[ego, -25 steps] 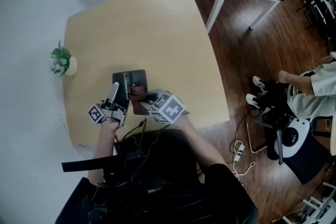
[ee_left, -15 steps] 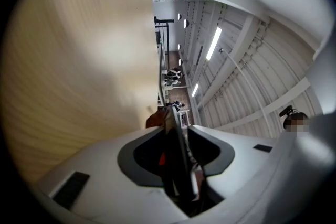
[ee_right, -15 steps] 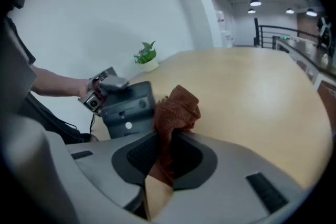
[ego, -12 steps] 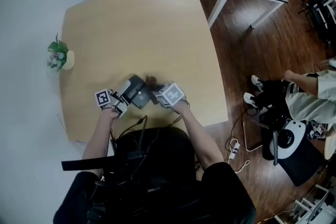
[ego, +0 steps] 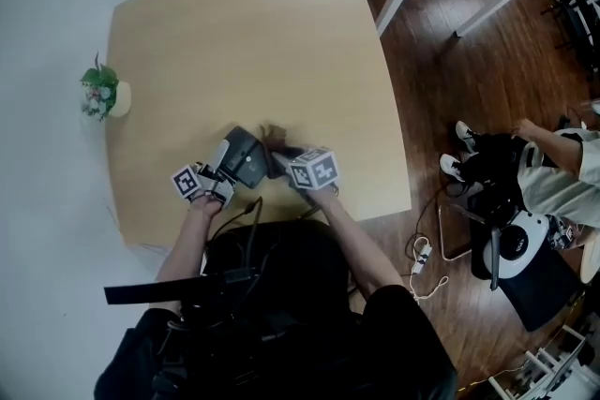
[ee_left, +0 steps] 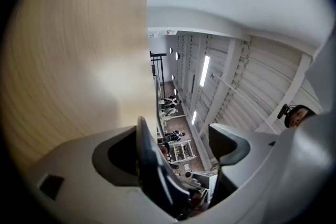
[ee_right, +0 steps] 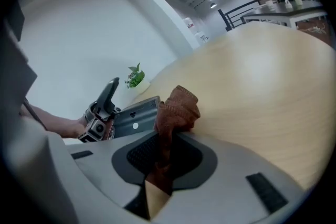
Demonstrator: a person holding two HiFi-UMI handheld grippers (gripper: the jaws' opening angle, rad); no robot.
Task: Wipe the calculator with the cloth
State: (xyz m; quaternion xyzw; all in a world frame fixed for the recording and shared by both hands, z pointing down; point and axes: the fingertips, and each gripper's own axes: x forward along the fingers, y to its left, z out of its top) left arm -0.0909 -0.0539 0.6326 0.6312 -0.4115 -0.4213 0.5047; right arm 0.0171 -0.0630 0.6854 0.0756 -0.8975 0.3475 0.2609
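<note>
left tongs [ee_left: 181,139]: just opened, calculator [ego: 246,159] between | right tongs [ee_right: 157,165]: clamp cloth [ee_right: 178,105] | table [ego: 244,33]: open beyond, near edge close

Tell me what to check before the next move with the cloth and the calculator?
1. Cloth held: the right gripper is shut on the brown cloth. Ok.
2. Calculator held steady for more wiping: the left gripper has just been opening its jaws; the calculator has an edge between them, not squeezed. Not ok.
3. Calculator lying flat on the table: cannot tell.
4. Cloth close to the calculator: it is right beside it. Ok.
5. Nothing in the way: the plant stands far off at the table's edge. Ok.
</note>
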